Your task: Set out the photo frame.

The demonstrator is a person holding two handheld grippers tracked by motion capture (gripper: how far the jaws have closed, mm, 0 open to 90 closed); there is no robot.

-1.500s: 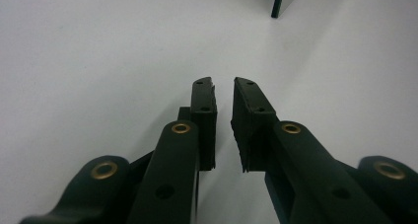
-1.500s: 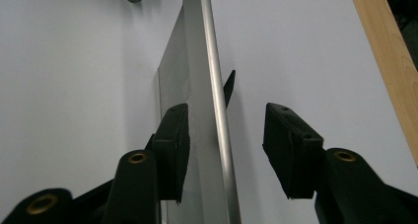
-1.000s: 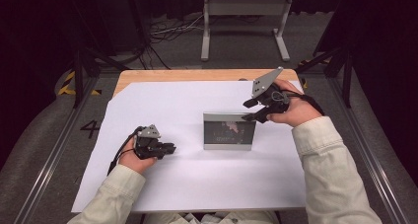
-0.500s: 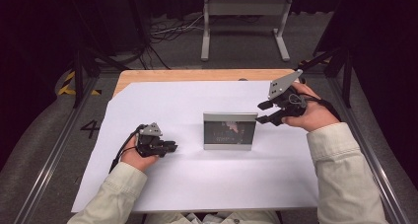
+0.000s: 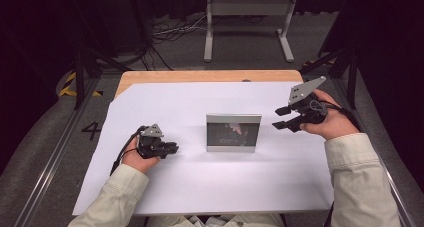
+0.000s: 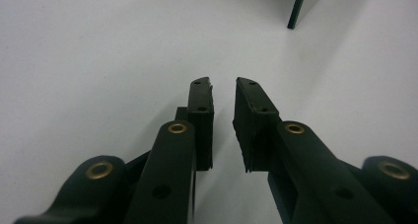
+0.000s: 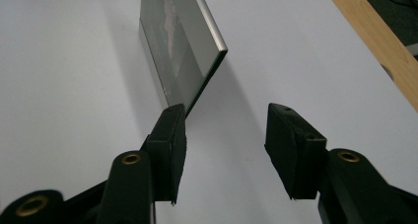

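Observation:
A silver-edged picture frame (image 5: pixel 233 132) stands upright in the middle of a white sheet (image 5: pixel 200 187). My right gripper (image 5: pixel 281 118) hovers just to its right, held in a hand, jaws open and pointing at the frame with nothing between them. In the right gripper view the frame (image 7: pixel 177 51) stands ahead of the right gripper (image 7: pixel 224 118), its edge near the left jaw but apart from it. My left gripper (image 5: pixel 172 148) rests on the sheet left of the frame. Its jaws (image 6: pixel 223 86) stand a narrow gap apart with nothing in it, and a dark frame corner (image 6: pixel 298 7) shows far ahead.
The white sheet covers most of a wooden table, whose bare edge (image 5: pixel 200 76) shows at the back and again in the right gripper view (image 7: pixel 374 36). A metal stand (image 5: pixel 247 9) and cables sit on the floor beyond the table.
My right gripper has moved to the right, away from the picture frame's upper right corner, jaws still open. The left gripper and the frame have stayed put.

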